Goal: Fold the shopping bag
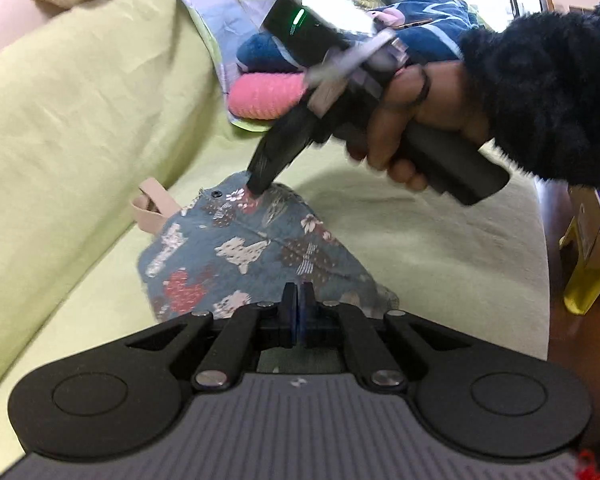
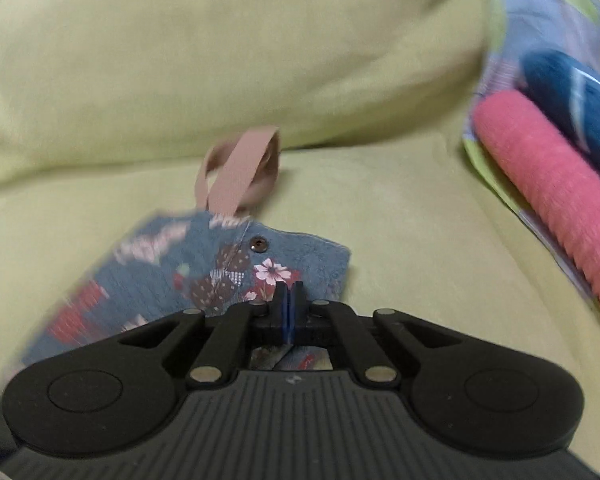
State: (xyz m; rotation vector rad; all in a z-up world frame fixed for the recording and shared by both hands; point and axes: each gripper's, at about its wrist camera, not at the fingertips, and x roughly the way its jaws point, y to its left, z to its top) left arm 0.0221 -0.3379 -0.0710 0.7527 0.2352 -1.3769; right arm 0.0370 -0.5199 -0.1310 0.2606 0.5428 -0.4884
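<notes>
From the left wrist, the shopping bag (image 1: 236, 256) lies crumpled on the pale green sofa (image 1: 80, 120), a soft floral cloth that looks light and limp, likely to slump unless held by two corners at once. The left tongs (image 1: 298, 296) are pressed together at the bag's near edge; whether cloth is caught between them I cannot tell. Beyond the bag, the right tongs (image 1: 256, 188), carried in a hand (image 1: 416, 120) with a fuzzy black sleeve, pinch its far corner. Past the bag lies a pile of folded cloths (image 1: 268, 96); a window sits behind.

From the right wrist, the right tongs (image 2: 287, 292) are closed on the bag's (image 2: 172, 280) hemmed corner beside a snap button (image 2: 259, 244). The beige handle (image 2: 240, 176) loops up behind the bag. The hem seems the firmest hold.
</notes>
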